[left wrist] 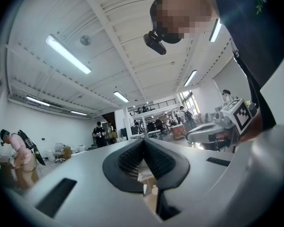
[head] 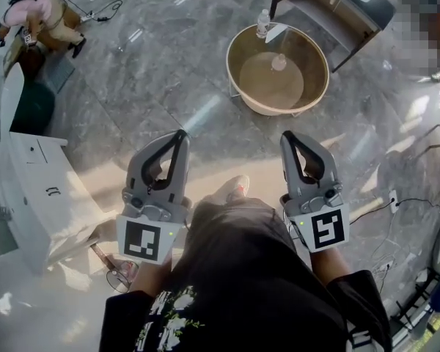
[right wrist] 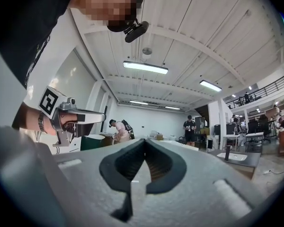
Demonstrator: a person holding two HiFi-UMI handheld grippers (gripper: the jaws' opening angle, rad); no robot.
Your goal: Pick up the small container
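The small container (head: 279, 62), a little white thing, stands near the middle of a round glass-topped table (head: 243, 86) with a beige rim, far ahead of both grippers. A clear bottle (head: 263, 22) stands at that table's far edge. My left gripper (head: 180, 134) and right gripper (head: 286, 136) are held level in front of the person's body, side by side, well short of the table. In the left gripper view the left gripper (left wrist: 143, 141) has its tips together with nothing between them. The right gripper (right wrist: 144, 141) in its own view is likewise shut and empty.
A white cabinet (head: 29, 189) stands at the left, with a dark green bin (head: 31, 107) behind it. A dark desk (head: 337, 6) is beyond the round table. Another person (head: 40, 13) bends over at the far left. Cables (head: 396, 205) lie on the marble floor at the right.
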